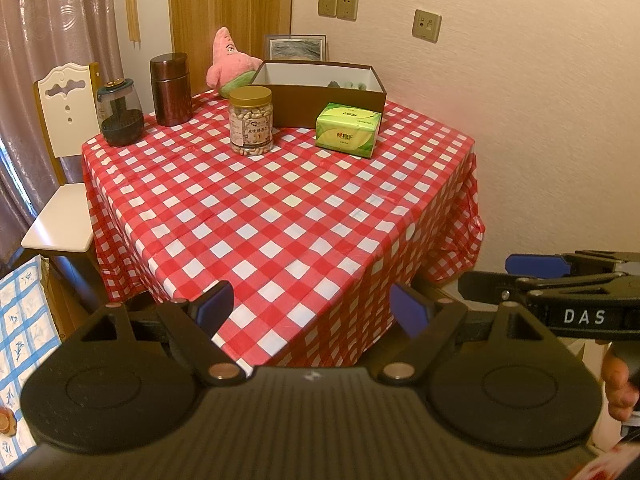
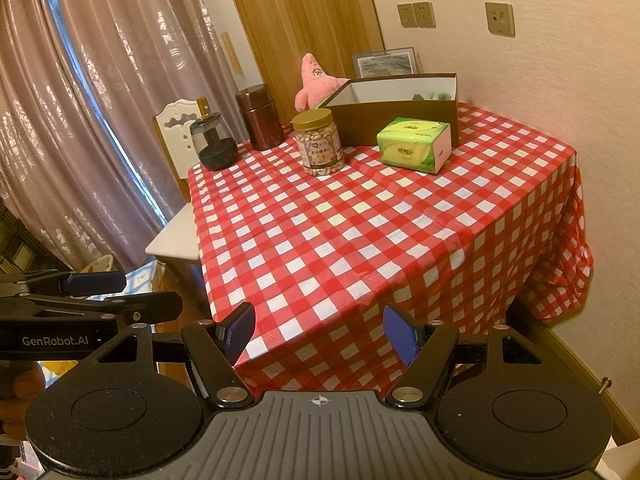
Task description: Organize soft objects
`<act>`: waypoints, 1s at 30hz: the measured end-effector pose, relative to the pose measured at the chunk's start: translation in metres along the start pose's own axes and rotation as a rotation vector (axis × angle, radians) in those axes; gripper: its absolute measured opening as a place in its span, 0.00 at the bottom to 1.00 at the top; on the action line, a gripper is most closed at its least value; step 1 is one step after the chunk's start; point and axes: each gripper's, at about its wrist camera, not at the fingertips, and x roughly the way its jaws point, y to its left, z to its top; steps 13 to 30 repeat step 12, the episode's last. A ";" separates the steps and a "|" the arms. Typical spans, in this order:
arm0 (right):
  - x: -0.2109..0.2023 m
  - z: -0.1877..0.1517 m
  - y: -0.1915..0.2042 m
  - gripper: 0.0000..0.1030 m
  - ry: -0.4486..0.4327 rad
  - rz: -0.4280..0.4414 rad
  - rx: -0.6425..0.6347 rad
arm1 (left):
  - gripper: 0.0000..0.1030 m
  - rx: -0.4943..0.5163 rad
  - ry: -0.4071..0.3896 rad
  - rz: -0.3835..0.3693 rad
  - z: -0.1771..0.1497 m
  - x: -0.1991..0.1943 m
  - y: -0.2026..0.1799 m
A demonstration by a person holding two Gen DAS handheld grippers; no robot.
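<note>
Pink plush is the only clearly soft toy in view: a star-shaped doll (image 1: 229,62) leaning at the far corner of the table (image 1: 280,216), touching the left end of the open brown box (image 1: 320,92). Something small and grey-green lies inside the box at its right end; I cannot tell what it is. Just in front of the box stand a jar of nuts (image 1: 251,120) and a green tissue pack (image 1: 347,130). Left of the box are a dark brown canister (image 1: 170,89) and a glass grinder (image 1: 119,114).

Both tools hang well short of the box, off the near edge of the table. The left gripper (image 1: 316,312) has its blue pads spread wide with nothing between them; the right gripper (image 2: 320,334) is likewise spread and empty.

Judging from this, the doll probably belongs in the box, and the reach is the risk. The jar sits almost in line between the near edge and the doll, so a low approach could clip it and roll it. The canister stands close on the doll's other side, leaving a narrow lane. A shallow pinch on plush may slip, dropping it behind the box. The tablecloth looks thin and could drag if a finger catches it.
</note>
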 end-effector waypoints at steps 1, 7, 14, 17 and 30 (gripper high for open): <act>0.000 -0.001 0.000 0.69 0.000 0.000 0.000 | 0.82 0.000 0.000 0.000 0.000 0.000 0.000; -0.001 0.001 -0.001 0.69 0.000 0.000 0.000 | 0.82 0.000 0.000 0.001 0.000 0.000 -0.001; -0.001 0.001 -0.001 0.69 0.000 0.000 0.000 | 0.82 0.001 0.001 0.000 0.001 0.001 0.000; -0.001 0.001 -0.001 0.69 0.000 0.000 0.000 | 0.82 0.001 0.001 0.000 0.001 0.001 0.000; -0.001 0.001 -0.001 0.69 0.000 0.000 0.000 | 0.82 0.001 0.001 0.000 0.001 0.001 0.000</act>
